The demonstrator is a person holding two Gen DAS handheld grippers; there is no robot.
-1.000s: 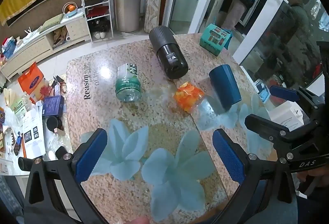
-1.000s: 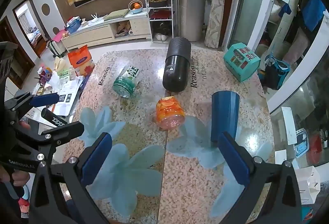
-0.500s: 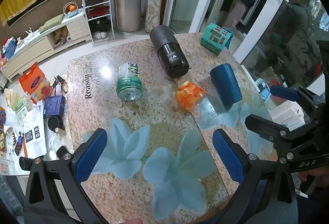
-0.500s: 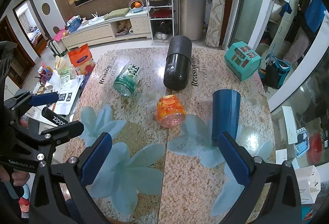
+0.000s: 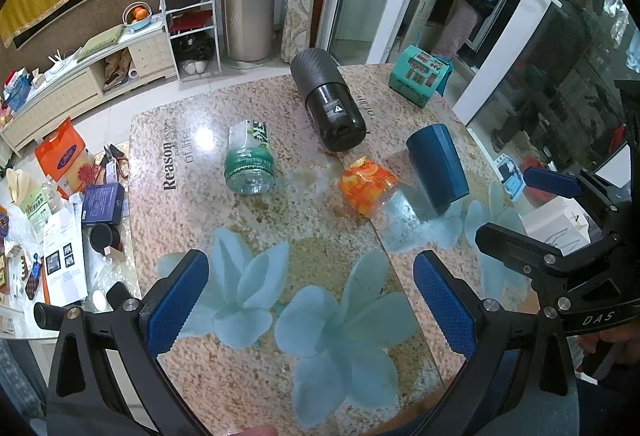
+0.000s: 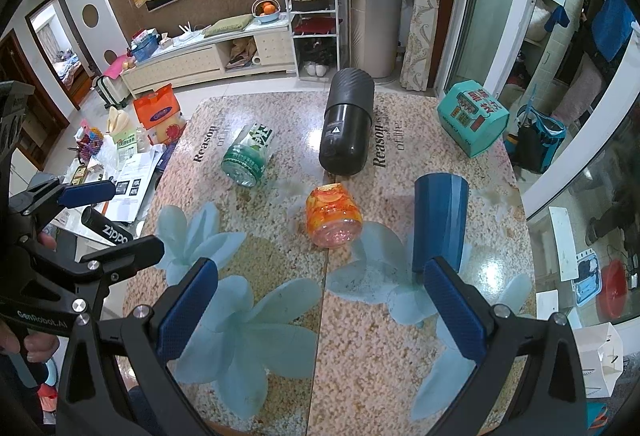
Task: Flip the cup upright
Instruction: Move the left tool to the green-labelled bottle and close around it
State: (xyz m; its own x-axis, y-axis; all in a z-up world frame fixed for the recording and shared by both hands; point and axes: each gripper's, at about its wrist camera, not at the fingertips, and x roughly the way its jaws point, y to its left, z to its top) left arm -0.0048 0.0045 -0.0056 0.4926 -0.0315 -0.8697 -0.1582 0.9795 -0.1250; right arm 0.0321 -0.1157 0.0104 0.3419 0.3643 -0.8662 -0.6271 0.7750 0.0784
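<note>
The dark blue cup (image 6: 440,226) lies on its side on the right part of the speckled stone table (image 6: 360,356), apart from everything else, one end pointing toward me. Just left of it lies an orange-patterned jar (image 6: 333,214), also on its side, and farther back a large black cylindrical container (image 6: 347,128) lies lengthwise. Left of that sits a tipped green-labelled clear jar (image 6: 248,156); a teal box (image 6: 472,122) stands at the far right corner.

My right gripper (image 6: 320,316) hangs over the near edge, its blue pads spread wide and holding nothing — the right pad overlaps the cup's near end in my view, though I cannot tell whether they touch. My left gripper (image 5: 312,304) is likewise wide open and empty, over the pale flower print.
</note>
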